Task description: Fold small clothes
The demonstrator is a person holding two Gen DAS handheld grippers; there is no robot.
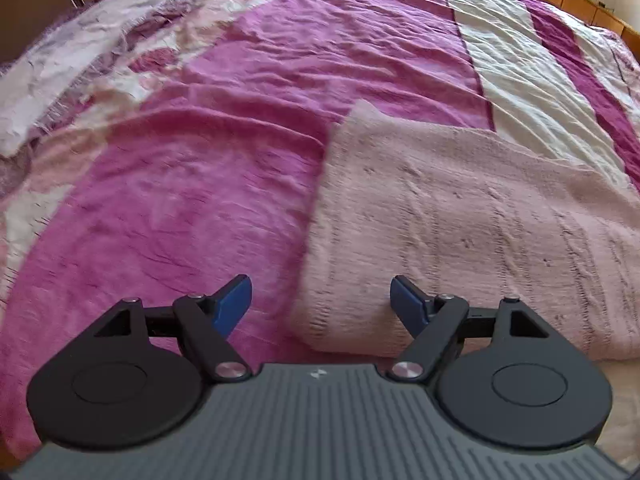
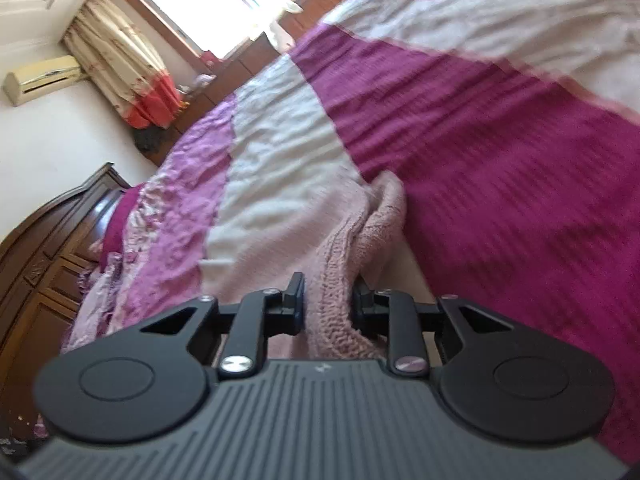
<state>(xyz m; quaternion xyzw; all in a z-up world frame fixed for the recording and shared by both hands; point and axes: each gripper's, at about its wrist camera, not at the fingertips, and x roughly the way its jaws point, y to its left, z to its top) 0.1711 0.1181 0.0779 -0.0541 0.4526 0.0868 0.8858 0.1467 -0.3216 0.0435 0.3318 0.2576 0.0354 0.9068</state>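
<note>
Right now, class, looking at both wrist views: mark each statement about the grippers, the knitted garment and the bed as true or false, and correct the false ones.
1. The left gripper is open. True.
2. The right gripper is empty. False: it is shut on the pale pink knitted garment.
3. The garment lies on a magenta and cream striped bedspread. True.
4. The left gripper's blue fingertips pinch the bedspread. False: they hold nothing.
</note>
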